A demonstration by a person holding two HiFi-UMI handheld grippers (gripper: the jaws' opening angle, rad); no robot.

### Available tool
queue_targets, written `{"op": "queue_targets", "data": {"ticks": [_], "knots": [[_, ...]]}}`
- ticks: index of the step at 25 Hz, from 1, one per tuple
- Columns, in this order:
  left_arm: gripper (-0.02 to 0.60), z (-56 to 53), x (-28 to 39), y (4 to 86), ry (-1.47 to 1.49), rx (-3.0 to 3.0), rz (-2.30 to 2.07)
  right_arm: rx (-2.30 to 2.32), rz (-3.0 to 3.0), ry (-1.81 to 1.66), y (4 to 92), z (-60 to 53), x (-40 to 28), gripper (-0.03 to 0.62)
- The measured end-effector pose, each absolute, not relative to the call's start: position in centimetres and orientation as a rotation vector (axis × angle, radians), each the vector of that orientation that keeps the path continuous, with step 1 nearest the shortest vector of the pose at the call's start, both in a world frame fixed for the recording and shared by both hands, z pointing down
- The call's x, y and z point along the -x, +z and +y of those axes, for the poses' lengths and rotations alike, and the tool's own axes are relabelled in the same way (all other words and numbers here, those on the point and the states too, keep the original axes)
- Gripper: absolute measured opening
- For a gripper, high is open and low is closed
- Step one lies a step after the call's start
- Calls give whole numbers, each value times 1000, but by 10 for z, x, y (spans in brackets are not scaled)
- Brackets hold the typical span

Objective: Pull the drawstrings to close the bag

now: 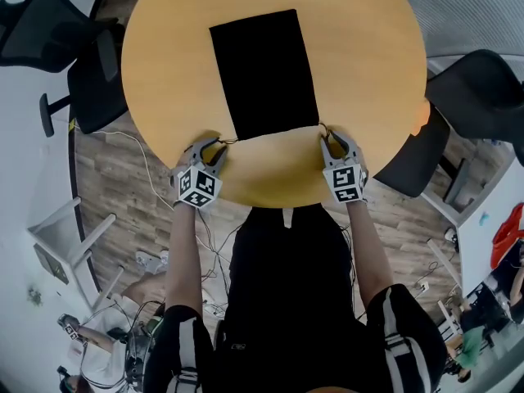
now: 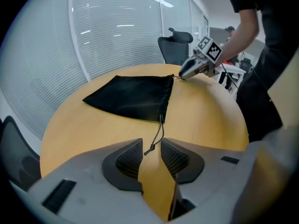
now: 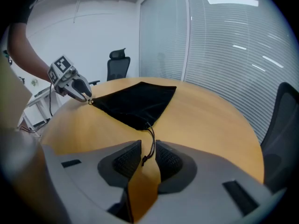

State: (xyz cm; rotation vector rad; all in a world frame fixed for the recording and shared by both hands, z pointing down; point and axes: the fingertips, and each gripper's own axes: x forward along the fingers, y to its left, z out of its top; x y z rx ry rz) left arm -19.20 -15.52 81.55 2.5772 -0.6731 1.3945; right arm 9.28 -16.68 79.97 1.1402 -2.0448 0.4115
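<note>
A flat black drawstring bag (image 1: 264,72) lies on the round wooden table (image 1: 368,56), its mouth edge toward me. My left gripper (image 1: 214,144) rests at the bag's near-left corner and my right gripper (image 1: 332,137) at the near-right corner. In the left gripper view the left drawstring (image 2: 159,134) runs from the bag (image 2: 133,97) to a knotted end between the left gripper's (image 2: 152,148) pads, with a small gap still showing. In the right gripper view the other drawstring (image 3: 151,141) hangs between the right gripper's (image 3: 148,153) slightly parted pads.
Black office chairs stand round the table, one at the left (image 1: 82,64) and one at the right (image 1: 483,97). Cables (image 1: 147,170) trail over the wood floor. A glass wall with blinds (image 2: 117,31) is beyond the table. Both grippers sit close to the table's near edge.
</note>
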Motion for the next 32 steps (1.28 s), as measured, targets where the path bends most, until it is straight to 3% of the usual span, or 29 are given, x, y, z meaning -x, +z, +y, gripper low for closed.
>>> {"op": "queue_targets", "data": {"ticks": [5, 9, 18, 32], "knots": [[110, -157, 188, 823, 1449, -2604, -596, -1156, -1974, 427, 812, -165, -93, 140], [110, -157, 188, 823, 1389, -2593, -612, -1116, -1951, 393, 814, -162, -84, 66], [40, -151, 183, 827, 1367, -2579, -528, -1080, -1938, 466, 817, -162, -87, 63], [27, -150, 182, 828, 1286, -2502, -591, -1121, -1904, 348, 782, -167, -83, 63]]}}
